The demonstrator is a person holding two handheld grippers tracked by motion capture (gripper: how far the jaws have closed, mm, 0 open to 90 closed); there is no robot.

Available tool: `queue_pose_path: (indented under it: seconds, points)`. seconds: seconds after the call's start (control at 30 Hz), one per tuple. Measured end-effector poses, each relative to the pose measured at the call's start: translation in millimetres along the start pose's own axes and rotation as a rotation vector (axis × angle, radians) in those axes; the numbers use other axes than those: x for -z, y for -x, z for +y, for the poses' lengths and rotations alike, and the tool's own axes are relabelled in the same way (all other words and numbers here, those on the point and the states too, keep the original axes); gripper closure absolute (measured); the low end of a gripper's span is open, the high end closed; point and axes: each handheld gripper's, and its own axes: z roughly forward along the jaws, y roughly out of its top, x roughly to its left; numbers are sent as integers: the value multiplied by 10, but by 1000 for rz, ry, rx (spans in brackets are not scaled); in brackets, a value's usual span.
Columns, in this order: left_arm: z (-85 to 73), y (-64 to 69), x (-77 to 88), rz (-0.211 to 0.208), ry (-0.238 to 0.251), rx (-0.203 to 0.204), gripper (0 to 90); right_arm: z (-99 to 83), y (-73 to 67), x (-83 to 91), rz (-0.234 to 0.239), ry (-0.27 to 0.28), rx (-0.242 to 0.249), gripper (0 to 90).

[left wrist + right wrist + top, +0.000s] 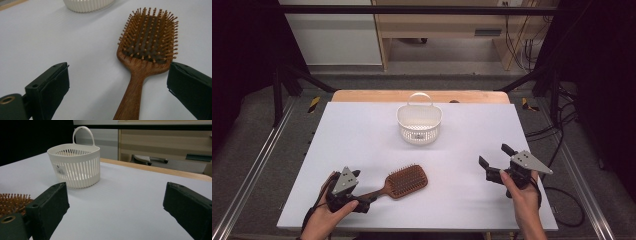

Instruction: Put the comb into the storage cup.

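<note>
- Nearest the person, two hands, one gripper in each: the left gripper (358,187) sits low at the near-left of the counter (362,135), and its jaws stand wide apart with nothing clamped between them.
- In the left gripper view the wooden handle runs up between those jaws (117,90), closer to the right-hand jaw; whether either pad touches the wood, I cannot tell.
- One hairbrush (404,182) here: a paddle shape, warm brown grained wood, flat rounded-square head, a dark cushion packed with rows of slim wooden pins tipped with small round ends.
- It lies flat on the counter, bristles up, handle aimed at the left gripper, head pointing away to the right.
- Over on the near-right, the right gripper (495,159) hangs above the counter, well apart from the brush, jaws spread open and holding nothing; a grey three-cornered plate rides on top of it.
- The jaws on both grippers are black, blocky, matte-padded.
- The counter itself is a smooth pale sheet, with a strip of light wood edge at the far side.
- Farther back, near the middle, one basket (419,124): white plastic, rounded, slotted walls with thin vertical ribs, a loop handle rising from its far rim, and a small label on its side (61,171). It stands upright, well clear of the brush.
</note>
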Motion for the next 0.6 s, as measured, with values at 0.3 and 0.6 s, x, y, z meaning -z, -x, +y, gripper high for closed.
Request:
queue_pose_path:
  seconds: [0.3,0.6]
  points:
    - [465,-10,-145,-78,-113,-71,51,-14,-61,-24,6,-15,24,69]
    - [294,-12,-154,-108,-169,-39,62,-19,-65,-35,4,-18,30,71]
